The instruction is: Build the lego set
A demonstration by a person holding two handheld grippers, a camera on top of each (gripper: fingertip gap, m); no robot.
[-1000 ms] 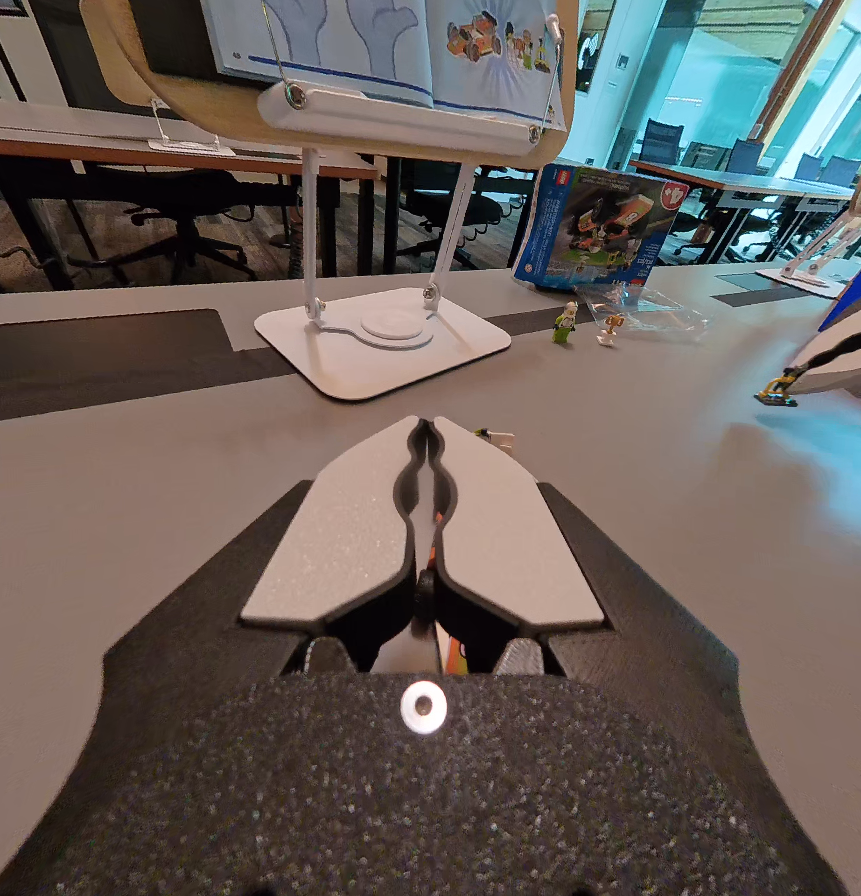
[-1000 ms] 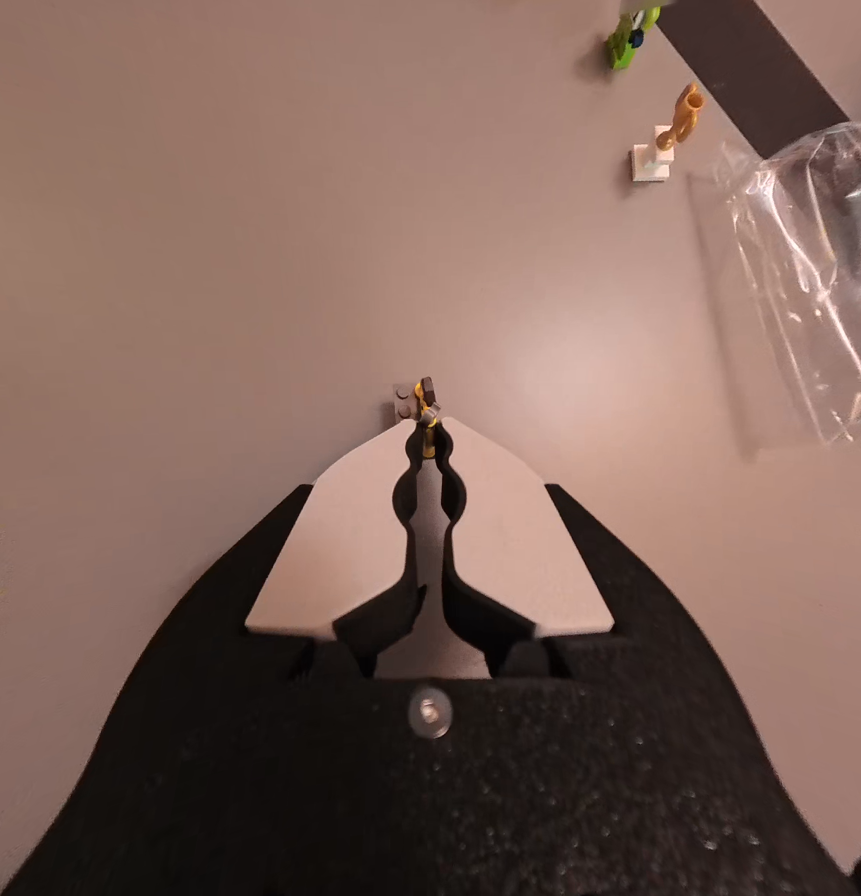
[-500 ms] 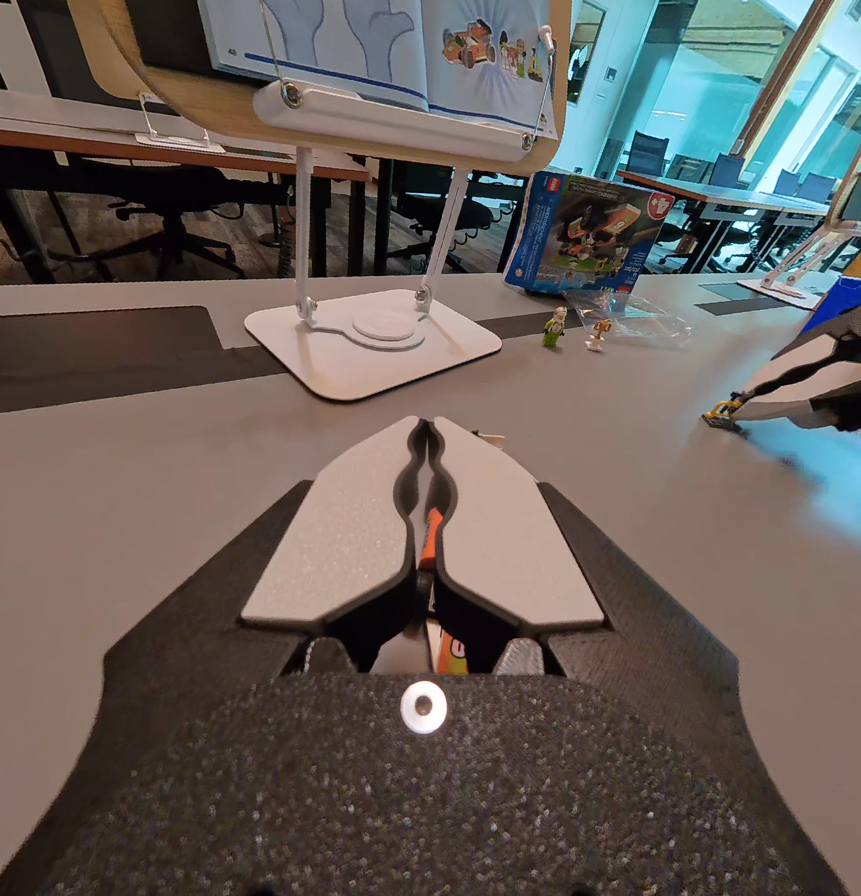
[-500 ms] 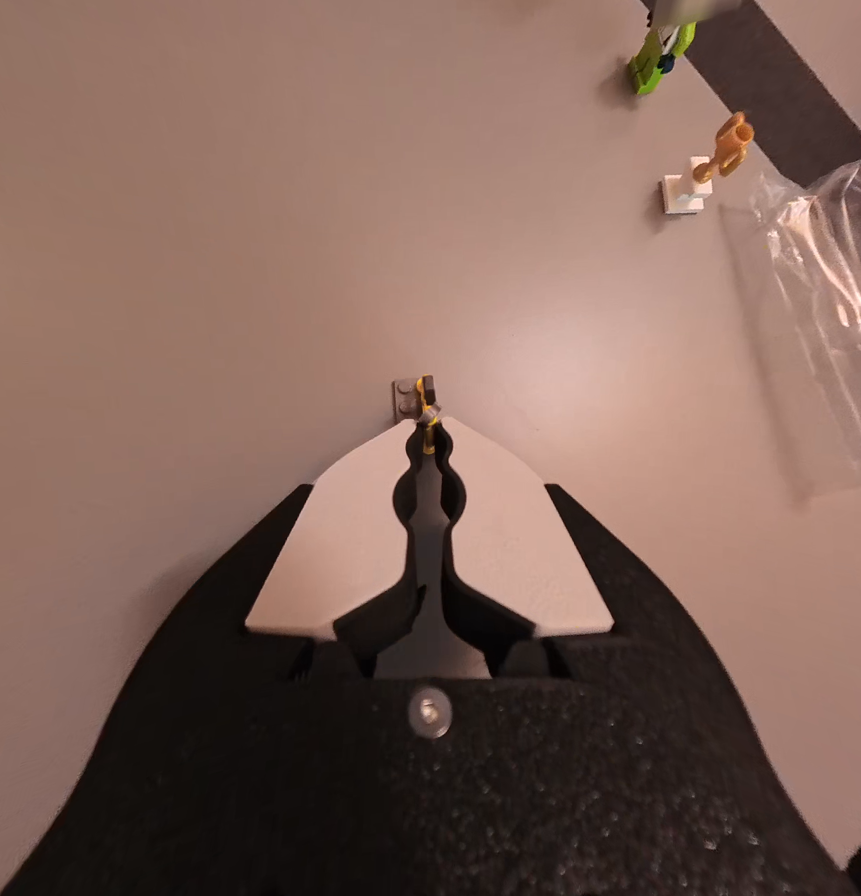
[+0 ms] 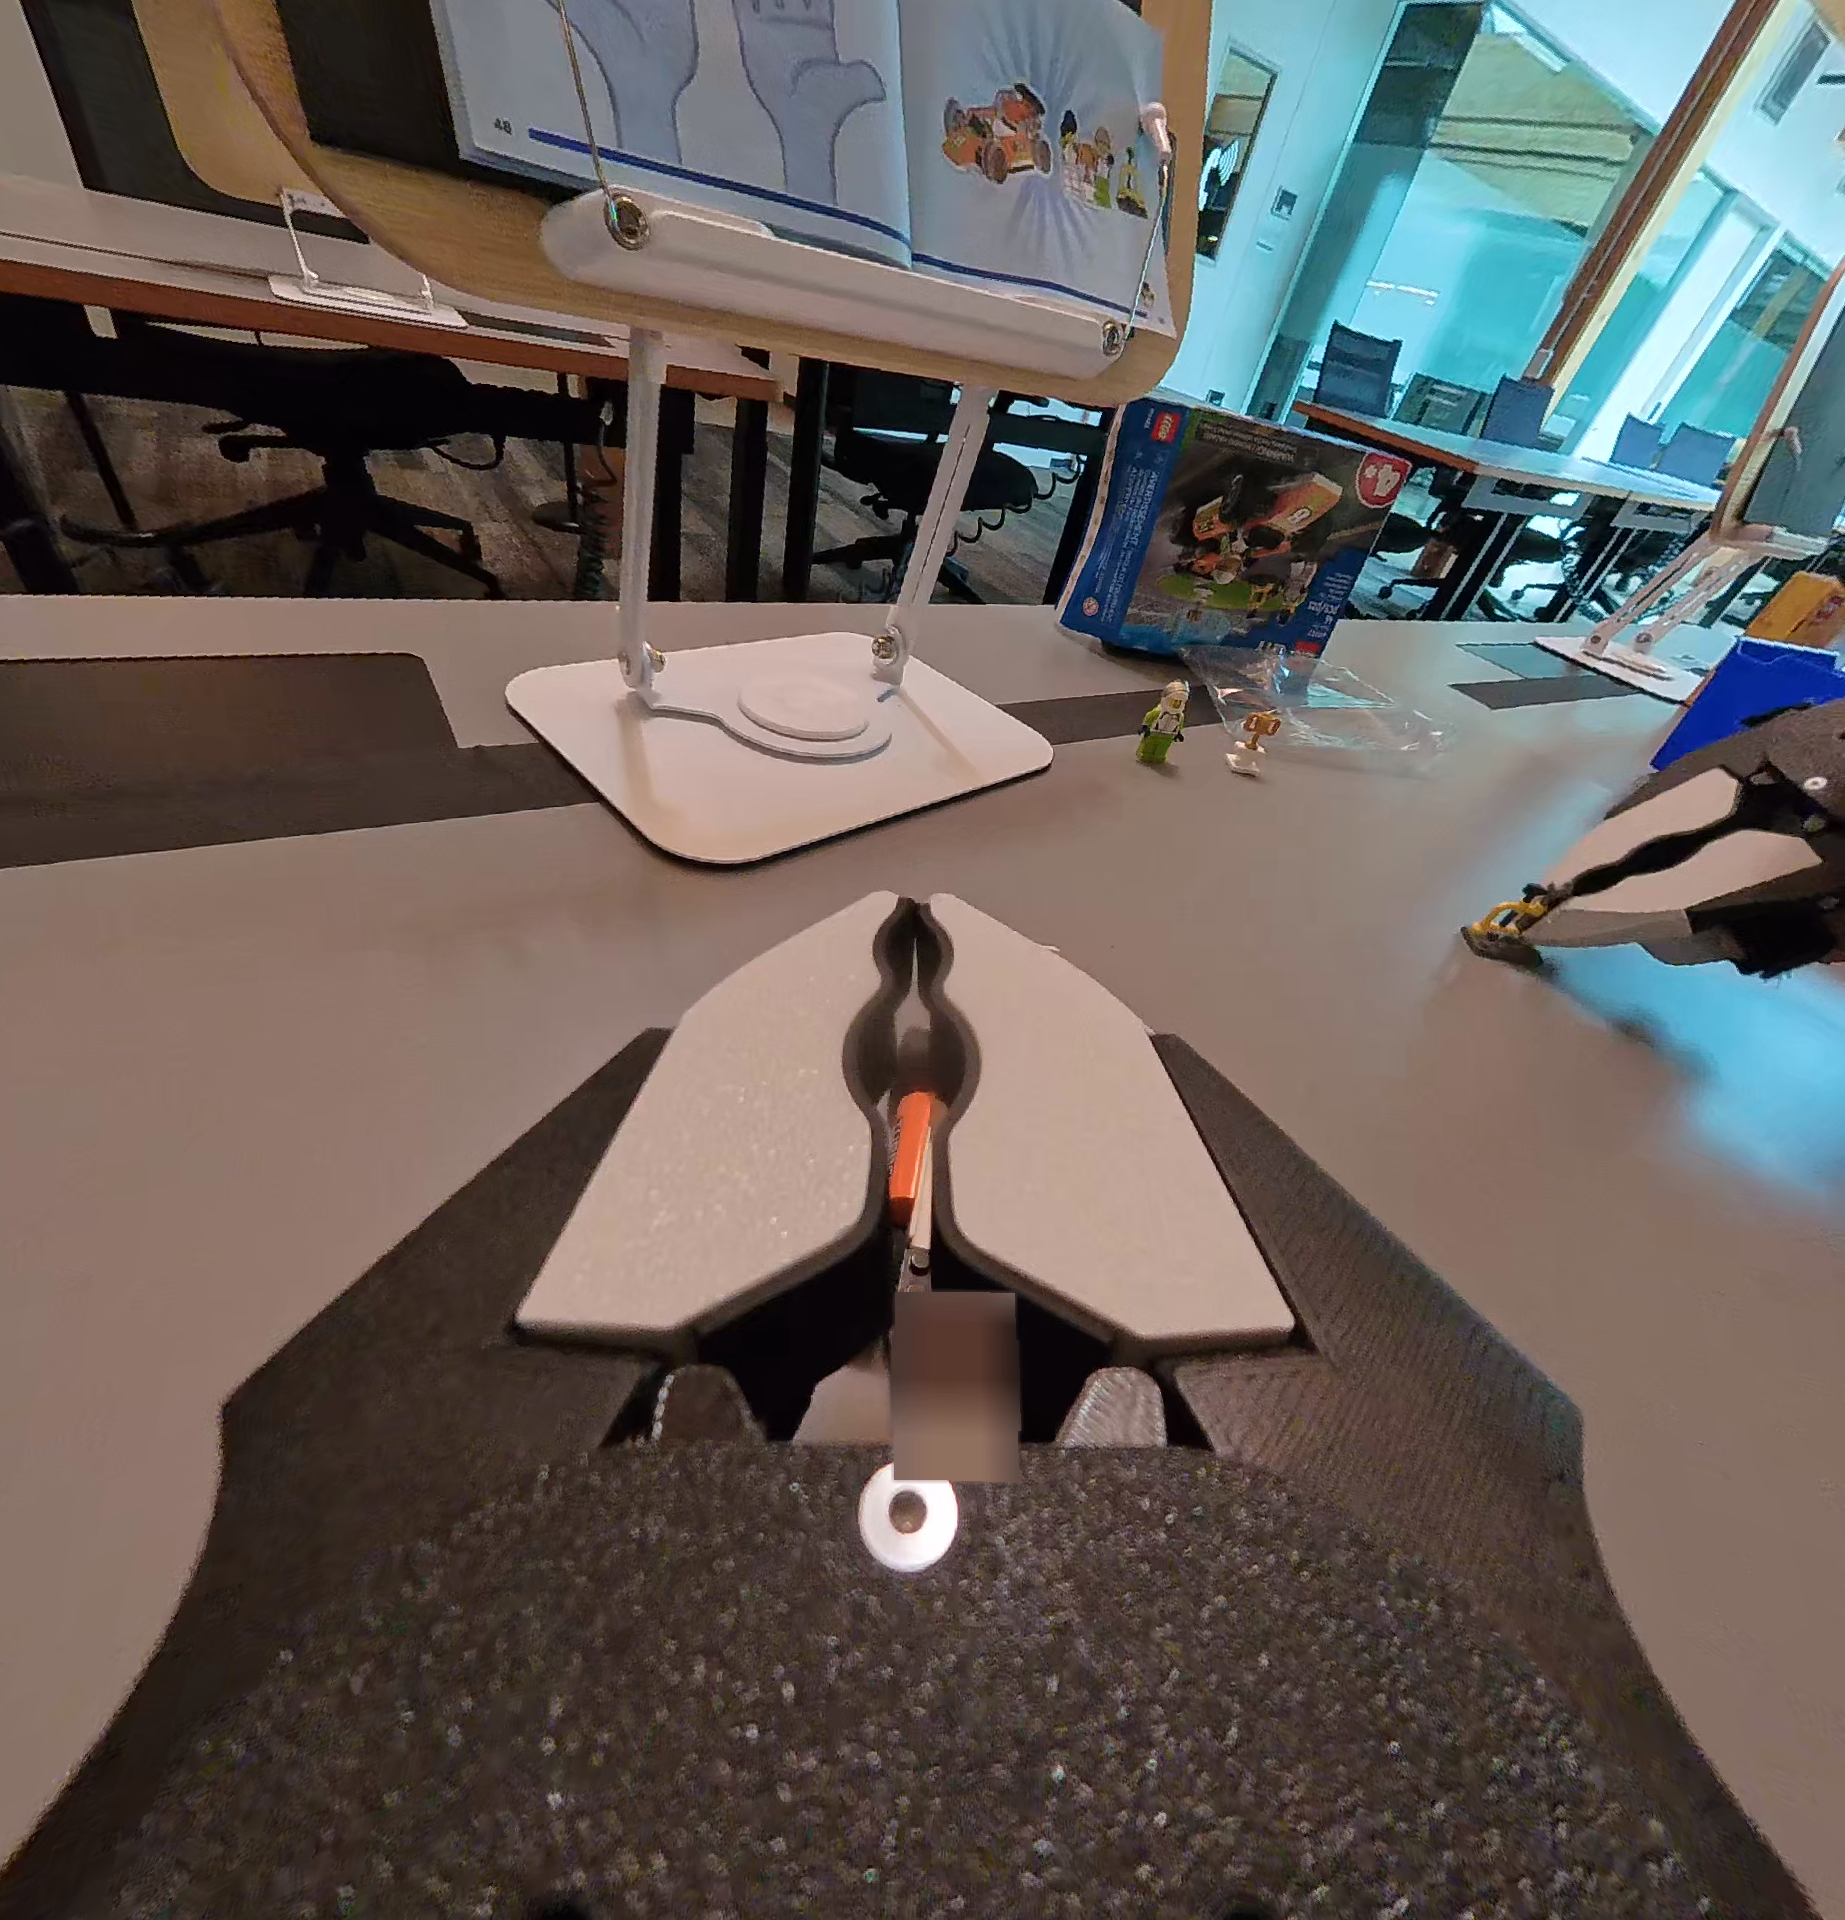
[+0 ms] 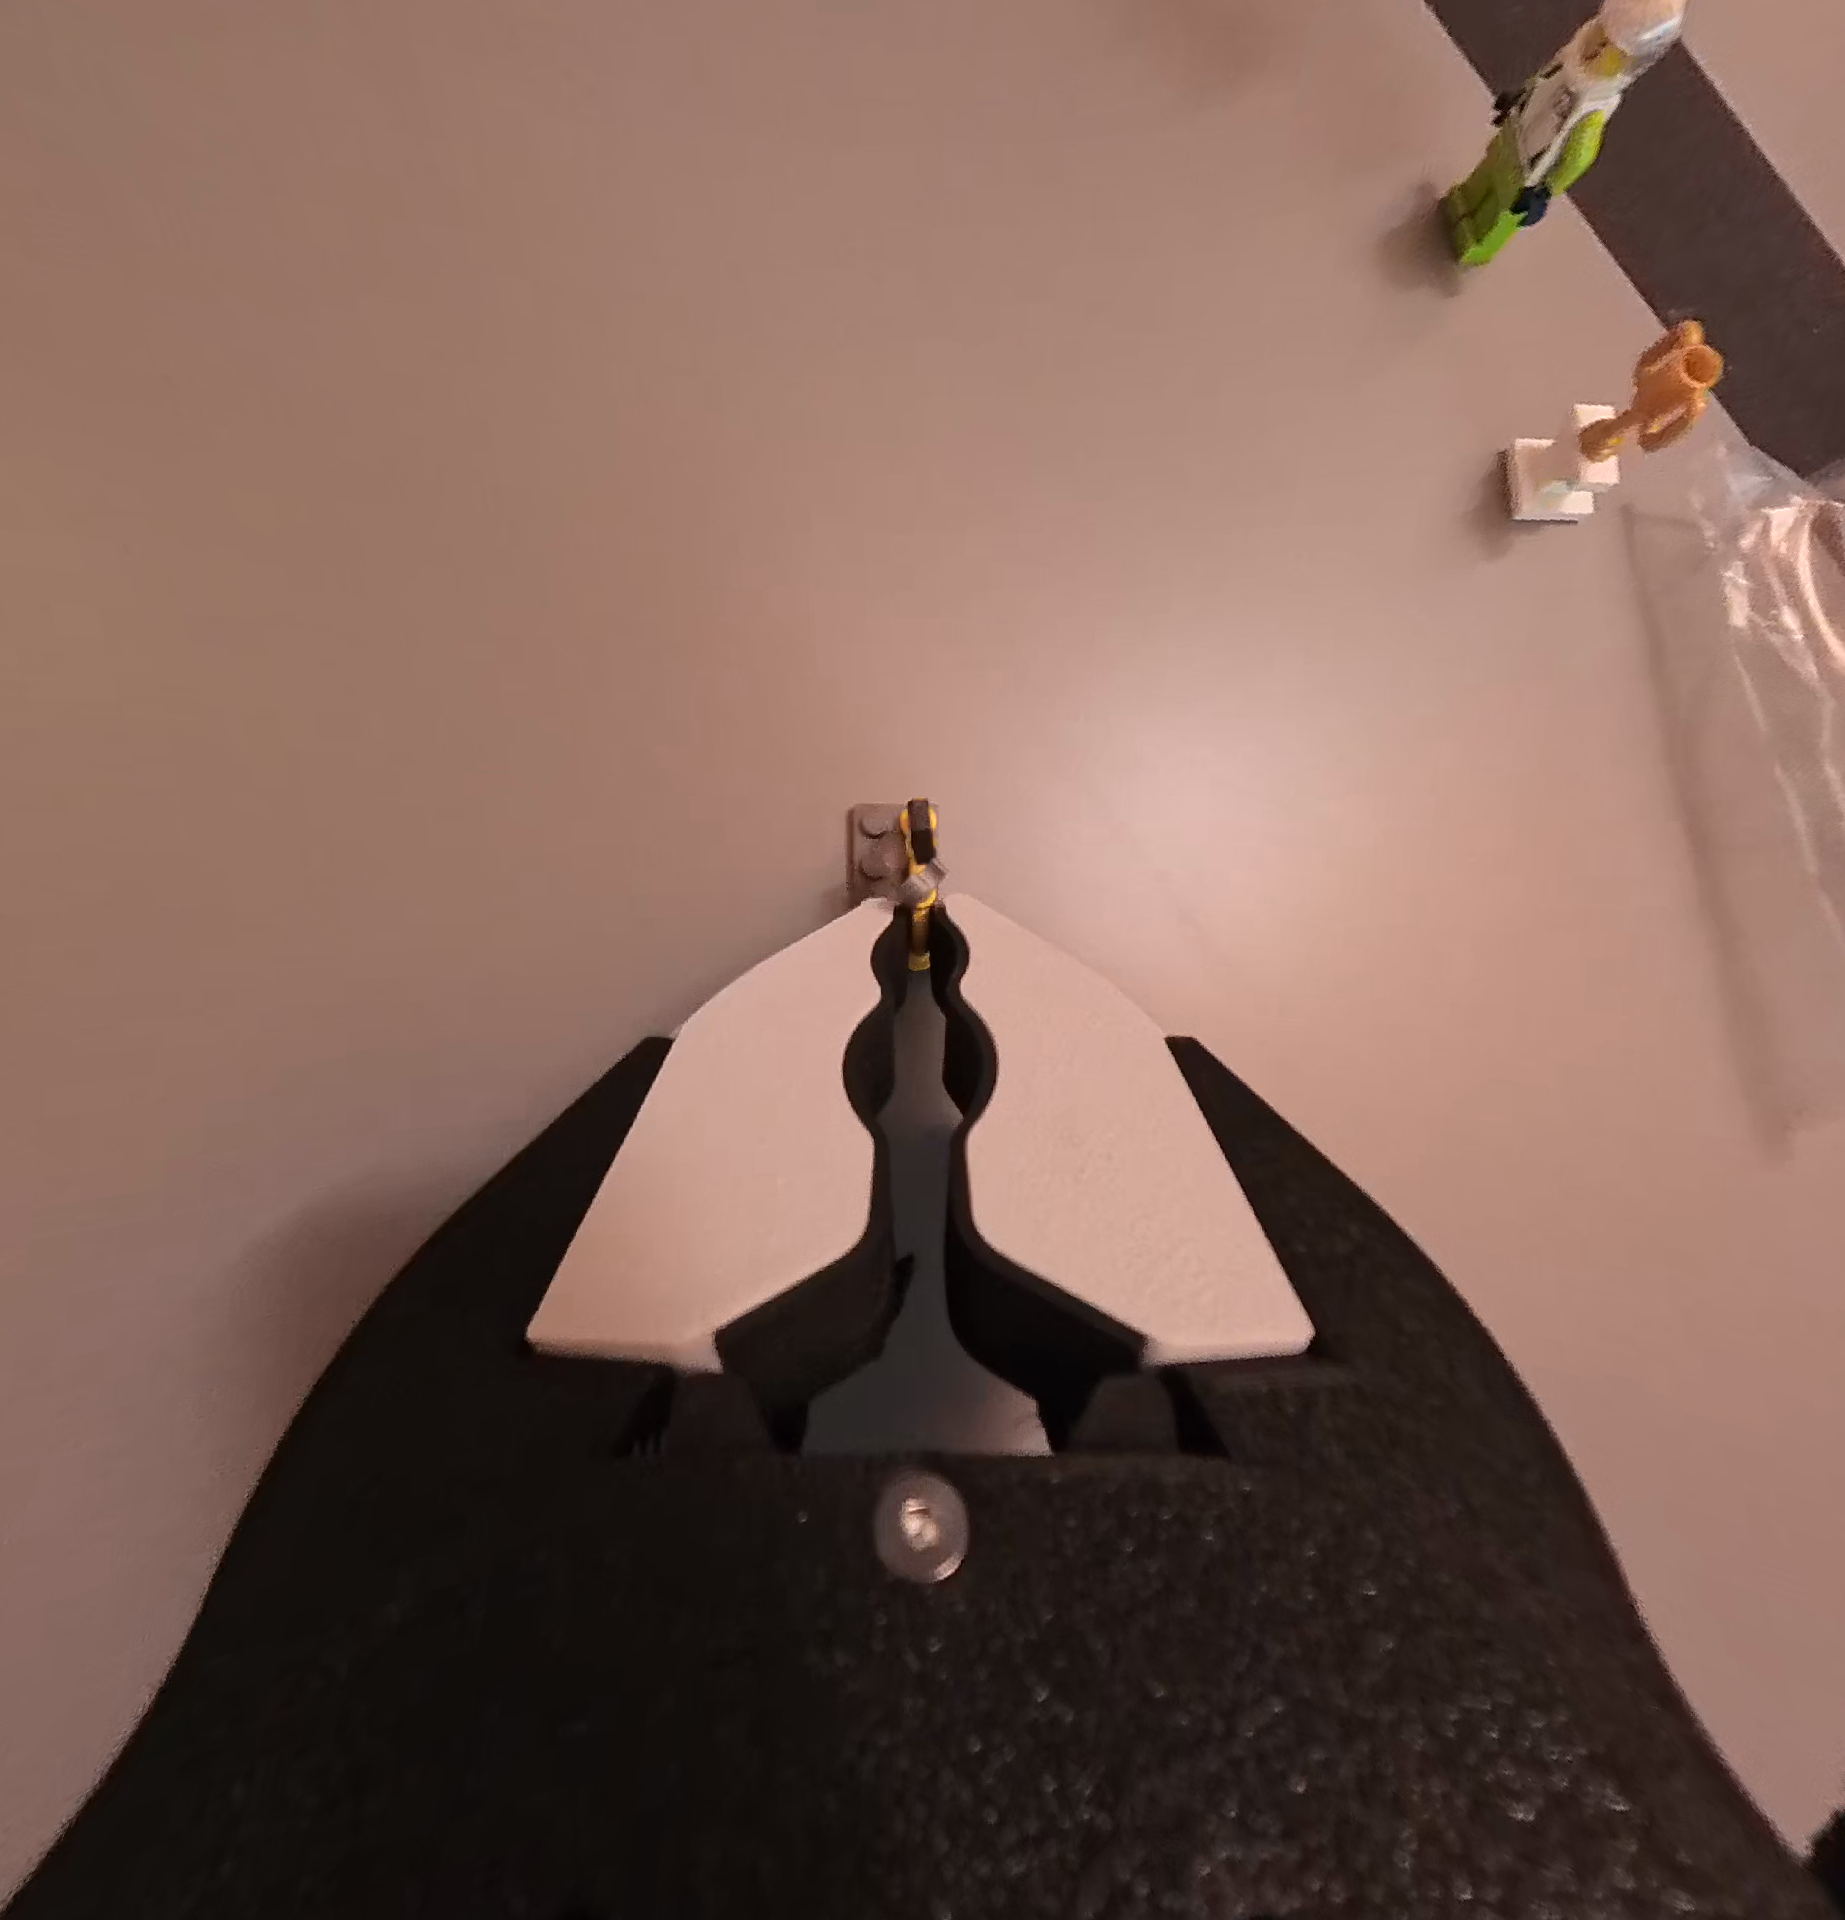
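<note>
Hard, light plastic: we reckon the yellow-black piece (image 6: 919,868), pinched at its thin stem in the right gripper (image 6: 916,906) w/ tip on the table (image 6: 482,520), is slippery, while the left gripper (image 5: 916,914), jaws nearly together, clamps an orange part (image 5: 910,1153).

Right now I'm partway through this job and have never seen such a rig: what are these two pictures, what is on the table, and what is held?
There is no robot arm: a person holds a two-finger gripper in each hand, with a camera looking along its fingers.

The left wrist view looks across the grey table. The left gripper is shut on an orange lego piece. Beyond stand a white book stand with the instruction booklet, the lego box, a green minifigure, a small gold trophy and a clear plastic bag.

The right wrist view looks down at the table. The right gripper is shut on a thin yellow piece, beside a small grey plate.
</note>
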